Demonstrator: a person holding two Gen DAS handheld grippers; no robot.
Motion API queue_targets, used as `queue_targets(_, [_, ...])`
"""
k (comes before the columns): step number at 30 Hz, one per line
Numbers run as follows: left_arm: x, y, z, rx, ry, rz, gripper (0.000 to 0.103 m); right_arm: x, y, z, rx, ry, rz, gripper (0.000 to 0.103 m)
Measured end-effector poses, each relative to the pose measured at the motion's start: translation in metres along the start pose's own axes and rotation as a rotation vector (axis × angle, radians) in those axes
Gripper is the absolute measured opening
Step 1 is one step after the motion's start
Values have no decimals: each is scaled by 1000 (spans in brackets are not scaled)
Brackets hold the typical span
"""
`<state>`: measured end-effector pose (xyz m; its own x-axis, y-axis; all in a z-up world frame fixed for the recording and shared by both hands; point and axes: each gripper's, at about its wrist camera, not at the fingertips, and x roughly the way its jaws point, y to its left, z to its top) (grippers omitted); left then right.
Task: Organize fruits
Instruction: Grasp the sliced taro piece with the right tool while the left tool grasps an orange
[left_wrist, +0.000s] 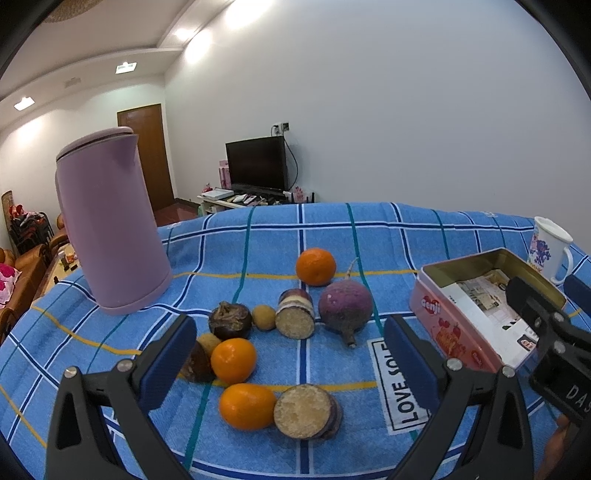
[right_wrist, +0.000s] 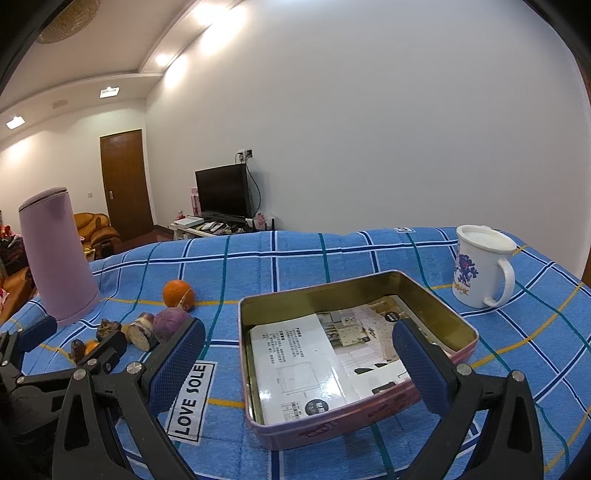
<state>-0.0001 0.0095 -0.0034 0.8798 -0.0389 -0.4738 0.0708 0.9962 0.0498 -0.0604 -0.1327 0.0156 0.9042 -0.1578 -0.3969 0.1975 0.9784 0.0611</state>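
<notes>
While both claws hang empty, left gripper (left_wrist: 290, 356) jaws apart over fruit cluster: orange (left_wrist: 233, 360) at 9 o'clock, cut yam (left_wrist: 306, 410) at 6, radish (left_wrist: 345, 308) at 1. Right gripper (right_wrist: 299, 363) jaws apart over tin (right_wrist: 436, 301); mug (right_wrist: 480, 266) at 1 o'clock.

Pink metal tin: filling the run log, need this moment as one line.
stage: pre-grasp | left tongs: open over fruit | right tongs: open over pink metal tin | tin: no fruit
</notes>
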Motion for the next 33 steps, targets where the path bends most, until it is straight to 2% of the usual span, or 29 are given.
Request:
queue_targets(8, [-15, 16, -2, 21, 4, 24, 103, -1, 9, -3, -33, 11, 73, 102])
queue_targets(14, [-35, 52, -6, 28, -6, 31, 103, -4, 26, -7, -80, 46, 201, 100])
queue_targets(15, [-37, 60, -8, 37, 0, 31, 103, -3, 32, -9, -96, 72, 245, 96])
queue_targets(16, [-38, 67, -11, 45, 10, 43, 103, -2, 37, -10, -105, 89, 268, 87])
queue_targets(18, [-37, 84, -18, 53, 44, 84, 103, 5, 53, -15, -152, 164, 336, 75])
queue_targets(19, [-36, 91, -21, 48, 62, 95, 103, 8, 58, -17, -167, 192, 360, 72])
queue_targets(22, [-33, 109, -27, 11, 100, 96, 102, 16, 78, -24, -206, 291, 465, 71])
queue_targets(28, [-30, 131, -33, -56, 141, 68, 96, 33, 116, -28, -275, 411, 558, 71])
queue_targets(29, [-29, 132, -34, -56, 142, 67, 95, 35, 121, -30, -290, 431, 560, 70])
queue_targets(31, [-30, 131, -34, -47, 143, 67, 95, 42, 131, -34, -327, 469, 567, 51])
queue_targets(33, [-30, 130, -34, -40, 144, 58, 95, 49, 139, -40, -368, 492, 539, 49])
